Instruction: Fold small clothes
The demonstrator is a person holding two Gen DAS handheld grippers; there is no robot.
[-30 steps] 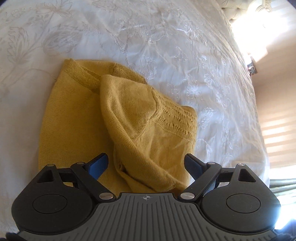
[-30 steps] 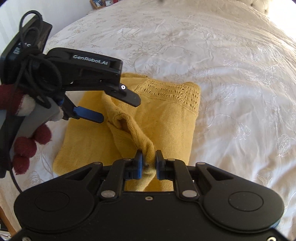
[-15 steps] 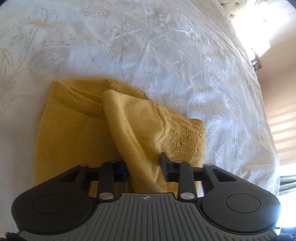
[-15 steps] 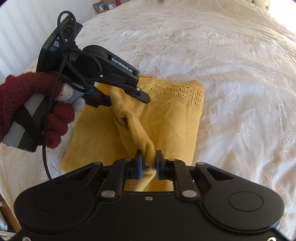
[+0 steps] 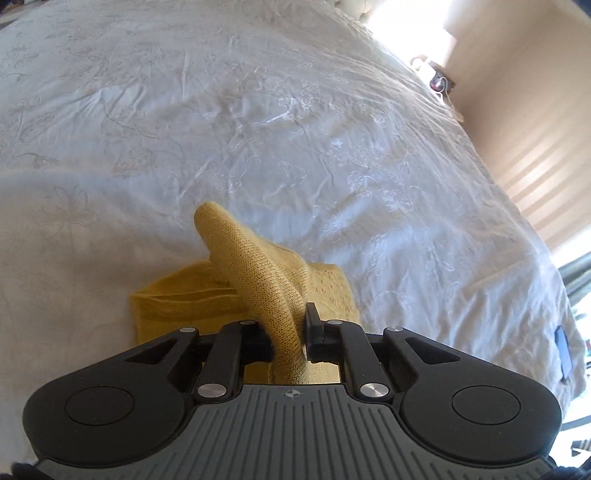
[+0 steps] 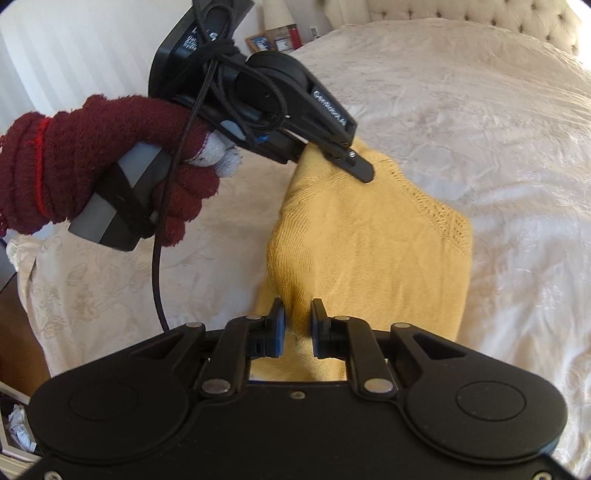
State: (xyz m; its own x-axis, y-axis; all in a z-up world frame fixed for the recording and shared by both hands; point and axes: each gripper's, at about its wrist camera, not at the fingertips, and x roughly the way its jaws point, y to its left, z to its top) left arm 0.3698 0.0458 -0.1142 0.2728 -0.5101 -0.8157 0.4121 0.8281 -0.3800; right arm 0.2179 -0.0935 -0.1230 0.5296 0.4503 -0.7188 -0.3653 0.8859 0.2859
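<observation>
A small mustard-yellow knitted garment [image 6: 369, 236] is lifted off the white bed, hanging between both grippers. My left gripper [image 5: 288, 332] is shut on a rolled fold of the yellow garment [image 5: 258, 273], which rises ahead of its fingers. In the right wrist view the left gripper [image 6: 351, 162] pinches the garment's far upper edge, held by a hand in a dark red glove [image 6: 110, 166]. My right gripper [image 6: 297, 325] is shut on the near edge of the knit. The garment's lace-patterned band [image 6: 443, 218] hangs to the right.
The white embroidered bedspread [image 5: 295, 129] spreads all around the garment. A tufted headboard [image 6: 461, 14] stands at the far end, with picture frames and a lamp [image 6: 277, 33] on a bedside stand. The bed's edge [image 6: 33, 295] falls away at the left.
The left gripper's jaws closed on the garment's fold, and it then rose and rolled. Both grippers lifted the garment off the bedspread; it lay flat before.
</observation>
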